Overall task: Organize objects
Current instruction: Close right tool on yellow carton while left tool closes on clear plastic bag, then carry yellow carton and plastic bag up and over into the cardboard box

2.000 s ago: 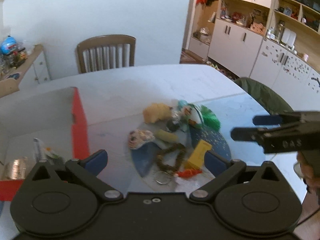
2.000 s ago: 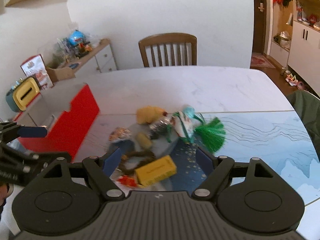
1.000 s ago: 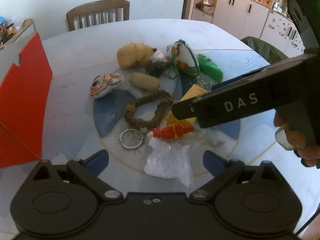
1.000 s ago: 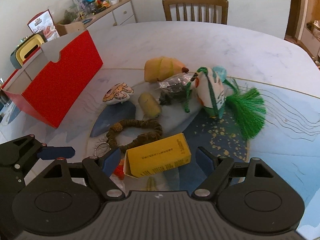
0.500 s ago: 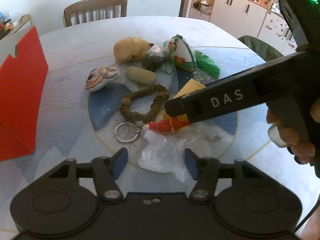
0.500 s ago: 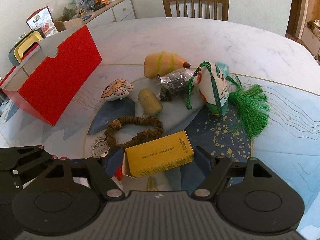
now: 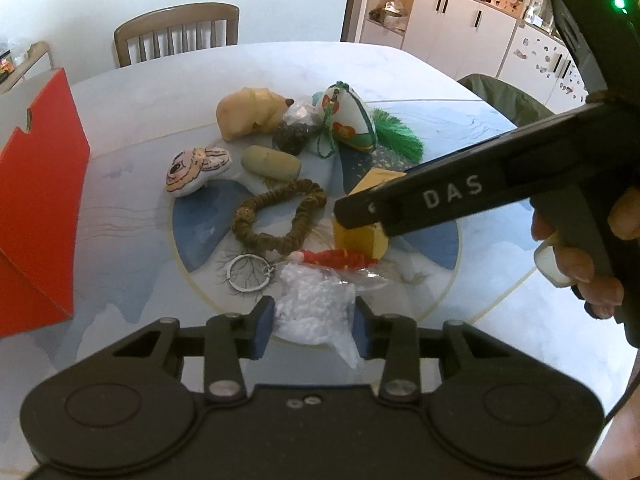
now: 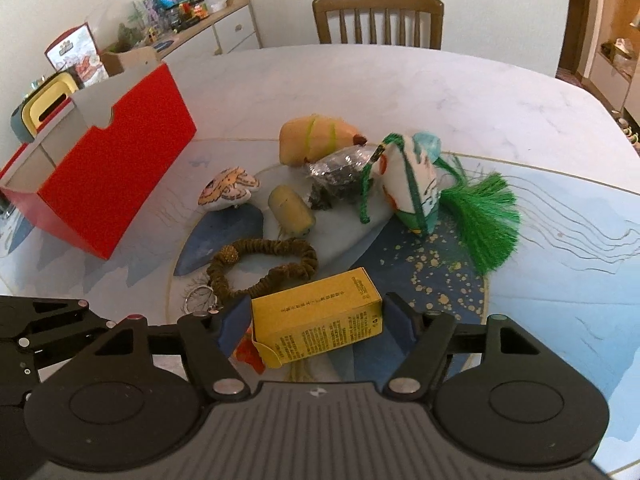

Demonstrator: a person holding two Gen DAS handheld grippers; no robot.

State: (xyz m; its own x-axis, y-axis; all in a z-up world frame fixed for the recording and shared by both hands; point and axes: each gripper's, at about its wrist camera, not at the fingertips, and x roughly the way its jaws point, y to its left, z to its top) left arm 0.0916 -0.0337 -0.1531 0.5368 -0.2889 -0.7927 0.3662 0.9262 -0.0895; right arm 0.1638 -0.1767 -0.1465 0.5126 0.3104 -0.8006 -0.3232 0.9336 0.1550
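A clear bag of white bits [image 7: 316, 304] lies at the near edge of the round blue mat, and my left gripper [image 7: 314, 328] is shut on it, one pad on each side. My right gripper [image 8: 316, 322] is shut on the ends of a yellow carton [image 8: 316, 320], which rests on the mat. In the left wrist view its black finger [image 7: 420, 204] crosses over that carton [image 7: 360, 240]. An open red box [image 8: 116, 184] stands at the table's left.
Also on the mat are a brown scrunchie [image 8: 264, 268], a key ring [image 7: 246, 272], a small red figure [image 7: 332, 258], an olive cylinder [image 8: 292, 208], a cartoon plush [image 8: 228, 192], a tan plush [image 8: 316, 136], a dark packet [image 8: 340, 176] and a tasselled sachet [image 8: 412, 188]. A chair [image 8: 378, 20] stands behind the marble table [image 8: 480, 100].
Both grippers came down to the mat and narrowed from wide open. The left one closed around the white bag, the right one onto the yellow carton.
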